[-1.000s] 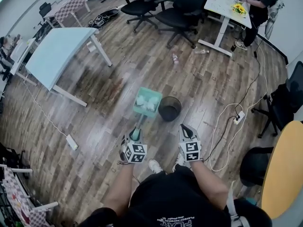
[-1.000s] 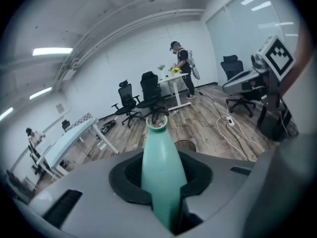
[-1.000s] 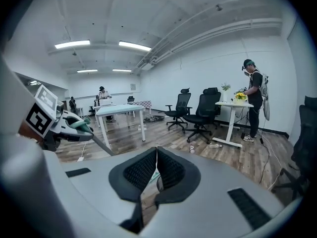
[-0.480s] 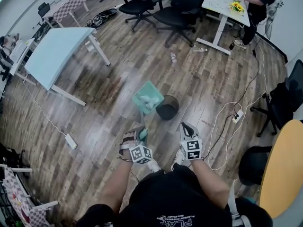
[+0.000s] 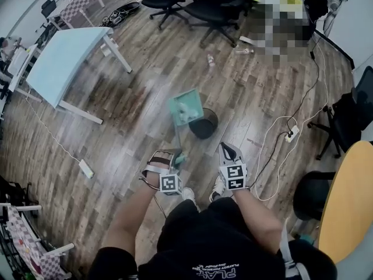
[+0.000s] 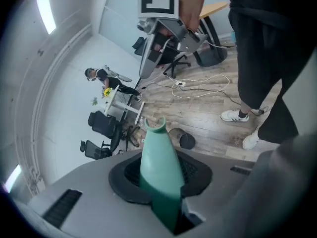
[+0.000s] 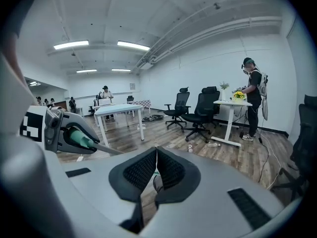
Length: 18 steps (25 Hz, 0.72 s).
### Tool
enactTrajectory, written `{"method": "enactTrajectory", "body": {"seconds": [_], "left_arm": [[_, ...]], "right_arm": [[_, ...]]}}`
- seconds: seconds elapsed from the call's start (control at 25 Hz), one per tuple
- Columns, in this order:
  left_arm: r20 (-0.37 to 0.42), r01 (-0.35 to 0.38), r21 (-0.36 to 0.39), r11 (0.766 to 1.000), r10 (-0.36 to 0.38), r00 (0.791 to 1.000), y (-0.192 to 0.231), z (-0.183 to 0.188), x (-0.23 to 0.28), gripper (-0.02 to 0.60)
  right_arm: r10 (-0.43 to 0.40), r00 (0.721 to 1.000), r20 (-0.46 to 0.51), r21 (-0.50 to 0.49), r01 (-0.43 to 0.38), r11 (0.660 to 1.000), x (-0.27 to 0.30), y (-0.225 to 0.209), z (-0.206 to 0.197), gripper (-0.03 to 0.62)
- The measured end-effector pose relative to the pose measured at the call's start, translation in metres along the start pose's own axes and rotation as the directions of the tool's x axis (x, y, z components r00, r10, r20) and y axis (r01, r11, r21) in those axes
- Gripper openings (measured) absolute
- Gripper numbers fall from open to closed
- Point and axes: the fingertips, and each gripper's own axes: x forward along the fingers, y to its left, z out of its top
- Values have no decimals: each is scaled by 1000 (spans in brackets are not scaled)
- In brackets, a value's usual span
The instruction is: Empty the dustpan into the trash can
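A green dustpan (image 5: 186, 107) hangs on its long handle just left of and above the black trash can (image 5: 203, 123), rolled onto its side with its open face toward the can. White paper wads (image 5: 189, 104) still show inside the pan. My left gripper (image 5: 175, 158) is shut on the green handle end (image 6: 158, 167), which sticks out between the pads. The can (image 6: 181, 139) lies beyond it on the floor. Beside it, my right gripper (image 5: 228, 152) is shut and holds nothing, its pads meeting (image 7: 156, 168). From there I see the left gripper (image 7: 58, 129) with the handle.
A light blue table (image 5: 63, 62) stands at the left and black office chairs (image 5: 215, 3) at the back. A white cable with a power strip (image 5: 289, 135) lies right of the can. A bottle (image 5: 211, 59) lies on the floor. A yellow round table (image 5: 349, 203) is at the right edge.
The dustpan has rolled from lying flat to standing on its side and has shifted right toward the can. My left gripper rolled and moved right with it. The right gripper stayed put.
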Motion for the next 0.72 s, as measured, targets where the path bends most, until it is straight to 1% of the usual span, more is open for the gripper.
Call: {"method": "enactTrajectory", "body": {"seconds": [0.08,0.16,0.28,0.4,0.44,0.52,0.56,0.64,0.72], "left_arm": [[20,14,92,996,-16,1000,-6,3,2,103],[25,17,160,987,-21,999,-10,5,1,103],[41,26,216,976,-36,999,-18,6,-3,103],[58,64,274,960,-83,995,-37,7,-9,102],[55,63,303,951,-84,995,-40,6,-11,101],[31,54,382,923,-71,997,-45,0,-15,101],[18,61,411,909,-75,997,-51,-3,-15,101],[4,88,449,889,-100,995,-66,-5,-13,101],[-6,92,495,864,-102,995,-72,-3,-13,101]], "right_arm": [[3,1000,14,-18,-3,1000,-3,5,2,25],[-5,999,34,-42,7,999,-12,10,4,25],[-38,998,42,-29,40,999,-23,18,3,25],[-85,996,37,-3,85,996,-32,27,-7,25],[-101,994,39,1,101,995,-35,31,-9,25],[-125,991,47,1,125,992,-41,40,-11,25],[-132,990,49,1,132,991,-45,45,-11,25],[-140,989,51,1,140,990,-53,50,-12,25],[-150,987,57,4,150,989,-62,50,-12,25]]}}
